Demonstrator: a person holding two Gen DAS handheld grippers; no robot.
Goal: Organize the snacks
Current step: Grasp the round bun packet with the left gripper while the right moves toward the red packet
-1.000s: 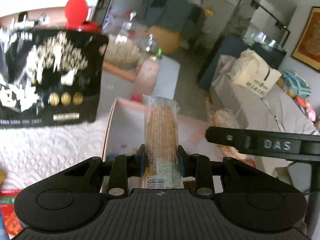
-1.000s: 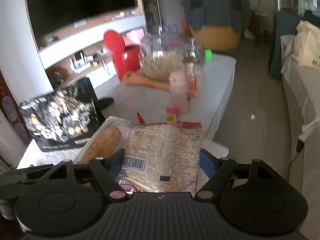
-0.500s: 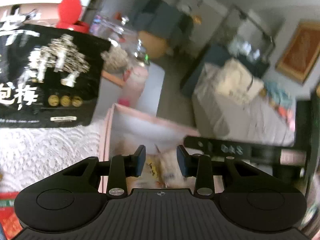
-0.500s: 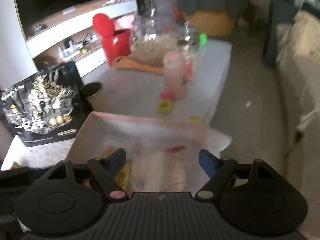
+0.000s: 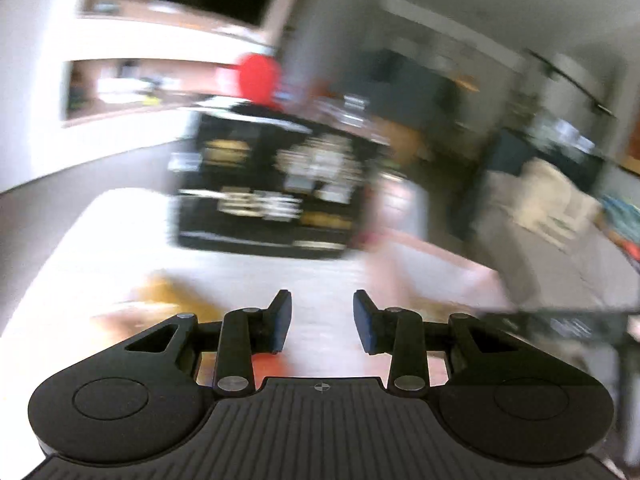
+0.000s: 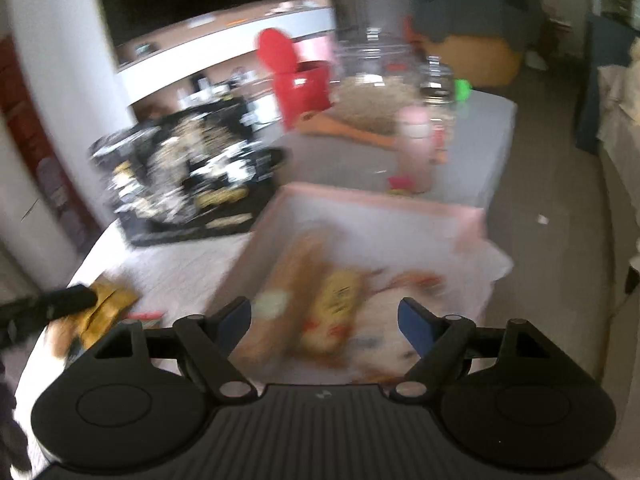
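Both views are blurred by motion. A pink box (image 6: 468, 222) on the white lace cloth holds several snack packs: a long brown biscuit roll (image 6: 288, 280), a yellow pack (image 6: 340, 300) and a flat rice-cracker pack (image 6: 404, 308). My right gripper (image 6: 324, 320) is open and empty just above the box's near side. My left gripper (image 5: 322, 316) is open and empty over the cloth, left of the box (image 5: 440, 268). A gold snack pack (image 6: 106, 306) lies on the cloth at the left; it also shows in the left wrist view (image 5: 172, 296).
A large black snack bag (image 5: 272, 192) stands behind the cloth and shows in the right wrist view (image 6: 192, 172) too. A red container (image 6: 300, 80), a glass jar (image 6: 376, 92) and a pink bottle (image 6: 414, 148) stand on the grey table behind.
Both grippers have let go of their packs into the pink box and opened. The left gripper has swung left toward the cloth; the right has pulled back and up.
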